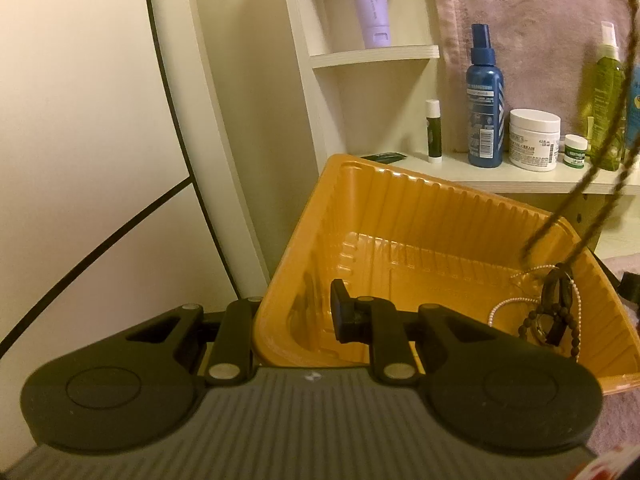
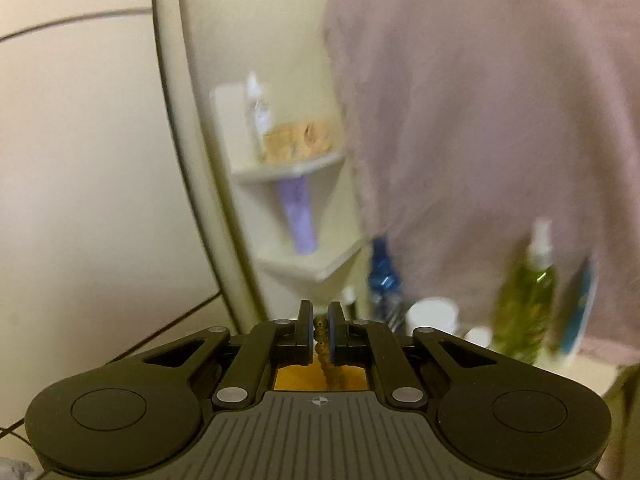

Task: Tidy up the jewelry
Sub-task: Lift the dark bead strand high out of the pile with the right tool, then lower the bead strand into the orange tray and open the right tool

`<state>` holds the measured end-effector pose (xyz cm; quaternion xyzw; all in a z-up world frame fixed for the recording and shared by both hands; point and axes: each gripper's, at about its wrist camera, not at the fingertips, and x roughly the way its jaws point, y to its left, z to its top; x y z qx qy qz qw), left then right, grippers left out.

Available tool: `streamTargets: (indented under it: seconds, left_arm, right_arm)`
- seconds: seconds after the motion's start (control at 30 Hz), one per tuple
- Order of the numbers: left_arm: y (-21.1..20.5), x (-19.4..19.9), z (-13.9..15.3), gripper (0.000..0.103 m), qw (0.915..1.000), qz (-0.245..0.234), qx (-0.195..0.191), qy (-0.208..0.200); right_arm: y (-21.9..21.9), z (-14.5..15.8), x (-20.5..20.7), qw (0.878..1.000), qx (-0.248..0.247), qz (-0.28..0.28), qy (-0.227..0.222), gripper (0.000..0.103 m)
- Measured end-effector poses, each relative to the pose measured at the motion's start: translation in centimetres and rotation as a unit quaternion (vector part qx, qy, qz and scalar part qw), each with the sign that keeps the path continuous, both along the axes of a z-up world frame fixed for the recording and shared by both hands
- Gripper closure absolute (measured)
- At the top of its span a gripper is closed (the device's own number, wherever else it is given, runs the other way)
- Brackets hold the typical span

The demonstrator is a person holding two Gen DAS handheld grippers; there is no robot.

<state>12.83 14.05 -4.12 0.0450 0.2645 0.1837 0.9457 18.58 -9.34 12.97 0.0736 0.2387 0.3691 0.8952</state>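
Observation:
In the left wrist view, my left gripper (image 1: pixel 296 316) is shut on the near wall of an orange plastic tray (image 1: pixel 400 216), with one finger (image 1: pixel 340 314) inside and the other hidden behind the wall. In the tray's right corner lie a pearl bracelet (image 1: pixel 508 304), a dark bead bracelet (image 1: pixel 560 320) and rings. A brown bead necklace (image 1: pixel 560 208) hangs from the upper right, its lower end reaching into the tray. In the blurred right wrist view, my right gripper (image 2: pixel 320 332) is shut on the brown bead strand (image 2: pixel 321 334), which trails down over the orange tray (image 2: pixel 296 378).
A white shelf (image 1: pixel 500 178) behind the tray holds a lip balm (image 1: pixel 434 128), a blue spray bottle (image 1: pixel 485 100), a white cream jar (image 1: pixel 534 140), a small jar and a green spray bottle (image 1: pixel 608 100). A purple tube (image 1: pixel 370 0) stands on an upper shelf. A pink towel (image 1: pixel 520 20) hangs behind.

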Motion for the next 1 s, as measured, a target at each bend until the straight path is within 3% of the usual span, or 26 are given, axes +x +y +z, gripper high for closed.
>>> streamTargets:
  seconds: [0.33,0.63,0.8,1.0]
  left_arm:
    - [0.1,0.1,0.1,0.085,1.0000,0.000,-0.001,0.004]
    - [0.1,0.3,-0.1,0.085,1.0000,0.001,-0.003,0.007]
    - [0.2,0.3,-0.1,0.085,0.9999,0.003,-0.004,0.009]
    - [0.2,0.2,-0.1,0.085,0.9999,0.003,-0.003,0.009]
  right_arm:
    - [4.2,-7.0,2.6,0.994,-0.044,0.039,0.096,0.096]
    - [4.7,-8.4,3.6,0.992,-0.047,0.040,0.114,0.093]
    - [3.7,-8.2,2.9,0.992,-0.050,0.032,0.107,0.057]
    - [1.4,-8.4,1.7,0.992,-0.045,0.021,0.112,0.056]
